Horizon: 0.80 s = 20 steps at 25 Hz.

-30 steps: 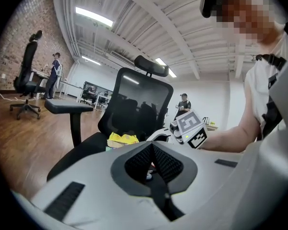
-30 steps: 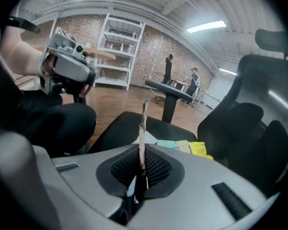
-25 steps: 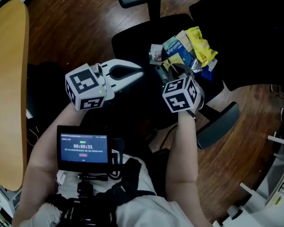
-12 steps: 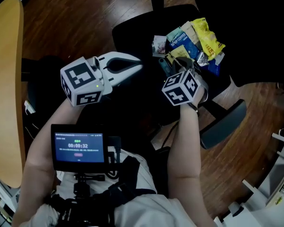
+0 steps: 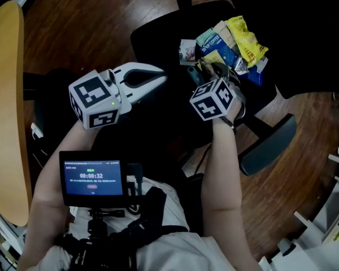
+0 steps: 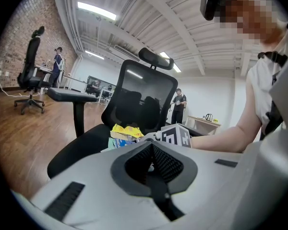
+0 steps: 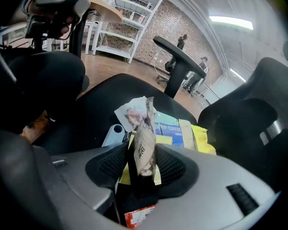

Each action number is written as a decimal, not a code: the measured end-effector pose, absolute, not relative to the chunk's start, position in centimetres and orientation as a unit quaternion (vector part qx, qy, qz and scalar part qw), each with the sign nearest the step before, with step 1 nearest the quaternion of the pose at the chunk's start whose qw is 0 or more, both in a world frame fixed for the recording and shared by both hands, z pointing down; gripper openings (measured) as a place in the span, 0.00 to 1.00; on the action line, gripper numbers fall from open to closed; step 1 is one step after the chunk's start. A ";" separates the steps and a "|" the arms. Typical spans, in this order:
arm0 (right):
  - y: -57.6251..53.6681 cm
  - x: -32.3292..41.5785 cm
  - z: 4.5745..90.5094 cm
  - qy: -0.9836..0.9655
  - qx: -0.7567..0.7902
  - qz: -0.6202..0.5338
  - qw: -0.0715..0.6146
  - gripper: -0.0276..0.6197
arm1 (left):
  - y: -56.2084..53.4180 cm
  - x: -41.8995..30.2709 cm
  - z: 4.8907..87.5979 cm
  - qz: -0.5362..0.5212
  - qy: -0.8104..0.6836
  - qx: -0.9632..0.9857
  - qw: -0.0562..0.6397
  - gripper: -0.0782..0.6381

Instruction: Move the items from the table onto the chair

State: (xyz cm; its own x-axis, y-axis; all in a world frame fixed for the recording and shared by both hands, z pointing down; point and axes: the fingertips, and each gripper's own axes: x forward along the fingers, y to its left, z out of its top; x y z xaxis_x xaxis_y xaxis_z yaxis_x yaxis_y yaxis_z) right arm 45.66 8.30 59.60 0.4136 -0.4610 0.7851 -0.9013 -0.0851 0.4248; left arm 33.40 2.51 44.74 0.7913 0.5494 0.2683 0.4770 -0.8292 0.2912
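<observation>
Forearms reach out from the body over the chair seat (image 5: 158,38). The left one angles in from the left and holds the left gripper (image 5: 164,79) about level, pointing across the seat's front edge; its jaws are pressed together with nothing between them. The right forearm runs straight ahead, wrist bent, so that the right gripper (image 7: 144,161) tips steeply down at the back of the seat. Its jaws have just been opening and stand apart, and a thin sachet (image 7: 145,145) stands upright between them, with a gap to the pads on either side. The print on the sachet is too small to read.

The sachet's lower end sits on a pile of packets at the seat's back edge, close to the backrest (image 6: 144,99). In the pile a blue packet (image 7: 169,130) reads "DRIP COFFEE", a yellow packet (image 5: 246,38) lies just beside it, and a small pictured packet (image 5: 186,51) lies at the near side. A monitor (image 5: 91,176) at the person's chest shows 00:00:32
</observation>
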 end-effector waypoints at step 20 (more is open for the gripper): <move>2.8 45.5 48.0 -0.481 0.764 0.034 0.429 0.51 | 0.3 31.5 41.2 0.139 0.237 0.956 0.100 0.12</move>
State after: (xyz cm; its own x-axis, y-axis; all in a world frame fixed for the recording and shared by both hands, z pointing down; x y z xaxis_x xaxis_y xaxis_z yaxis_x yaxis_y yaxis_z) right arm 45.49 2.79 47.97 0.5341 -0.7064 0.4646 -0.7644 -0.1685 0.6224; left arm 31.46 0.28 41.17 0.8489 0.4809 0.2193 0.4253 -0.8679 0.2568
